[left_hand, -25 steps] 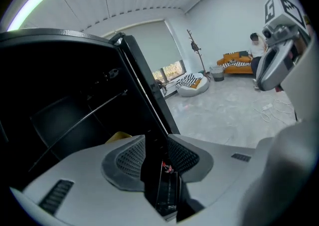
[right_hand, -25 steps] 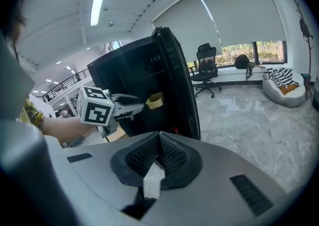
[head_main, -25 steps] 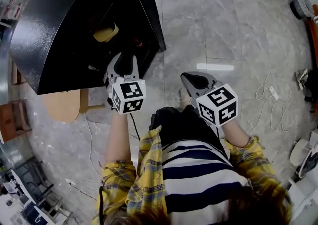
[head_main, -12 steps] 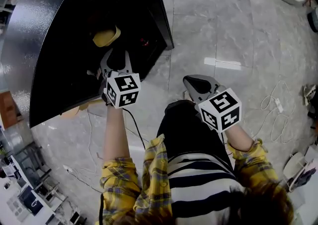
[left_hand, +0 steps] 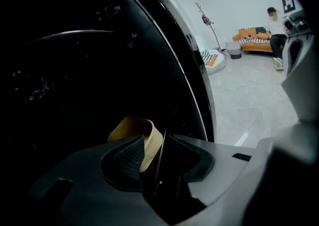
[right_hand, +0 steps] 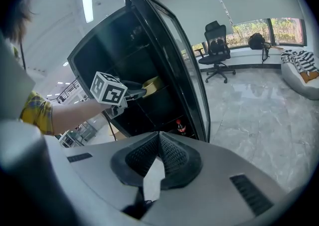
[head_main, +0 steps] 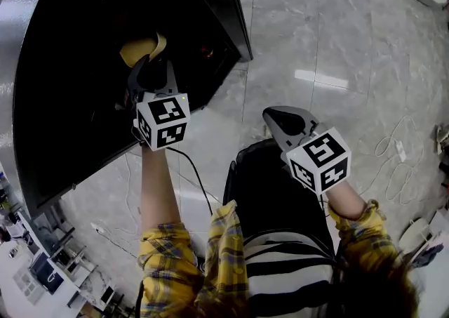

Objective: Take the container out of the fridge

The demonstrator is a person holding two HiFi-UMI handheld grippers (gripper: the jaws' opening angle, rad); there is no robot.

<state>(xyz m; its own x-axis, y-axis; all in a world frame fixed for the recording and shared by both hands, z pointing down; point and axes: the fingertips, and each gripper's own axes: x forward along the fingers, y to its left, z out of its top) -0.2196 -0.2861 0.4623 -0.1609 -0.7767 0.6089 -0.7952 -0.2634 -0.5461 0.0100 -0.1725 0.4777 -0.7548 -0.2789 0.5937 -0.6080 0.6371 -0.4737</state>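
Jaws of your left gripper (left_hand: pixel 151 140) stand only a little apart, and the tan wall of the container (left_hand: pixel 130 126) shows in the narrow gap between them; whether the pads already press on it is not clear. That gripper reaches inside the fridge (head_main: pixel 70 120), whose door (right_hand: pixel 182 65) hangs open. The container sits in the dark interior of the fridge, about halfway up, at the very tips of your left jaws. Lower in the fridge, near its door edge, a small red-capped bottle (right_hand: pixel 182 127) stands upright.

Your right gripper (right_hand: pixel 158 137) has its jaws closed, the ribbed pads meeting at the tips. It hangs outside the fridge, off its open front, above the grey marble floor (head_main: pixel 316 29), and it looks back toward the fridge and your left arm. Well away from the fridge, a black office chair (right_hand: pixel 218 50) stands by the windows
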